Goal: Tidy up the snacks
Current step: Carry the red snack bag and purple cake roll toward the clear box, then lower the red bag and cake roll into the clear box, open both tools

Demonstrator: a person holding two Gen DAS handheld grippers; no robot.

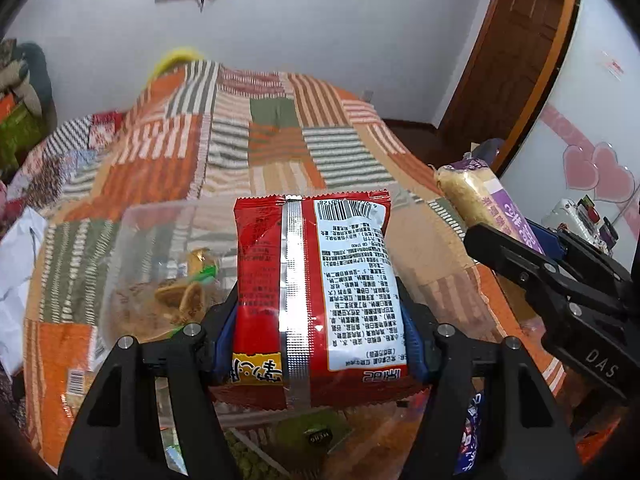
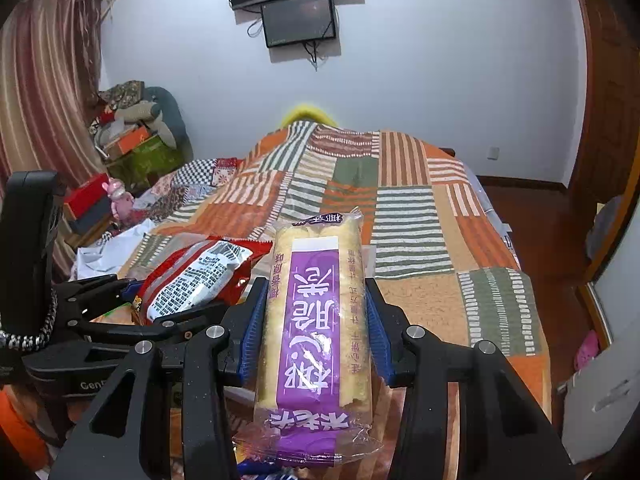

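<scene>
My left gripper (image 1: pixel 320 312) is shut on a red snack packet (image 1: pixel 316 296), its back label and barcode facing the camera, held above a clear plastic container (image 1: pixel 132 264) that holds several small wrapped snacks. My right gripper (image 2: pixel 316 320) is shut on a long purple-and-yellow wafer pack (image 2: pixel 316 320), held upright over the bed. The right gripper and its wafer pack (image 1: pixel 484 196) show at the right of the left wrist view. The left gripper and red packet (image 2: pixel 196 276) show at the left of the right wrist view.
A patchwork striped blanket (image 1: pixel 248 140) covers the bed under both grippers. More snack packs, green (image 1: pixel 248 456) and blue (image 1: pixel 472 440), lie below the left gripper. White paper (image 1: pixel 16 264) lies at the left. Boxes and clutter (image 2: pixel 132 144) stand by the curtain; a wooden door (image 1: pixel 516 52) is at the right.
</scene>
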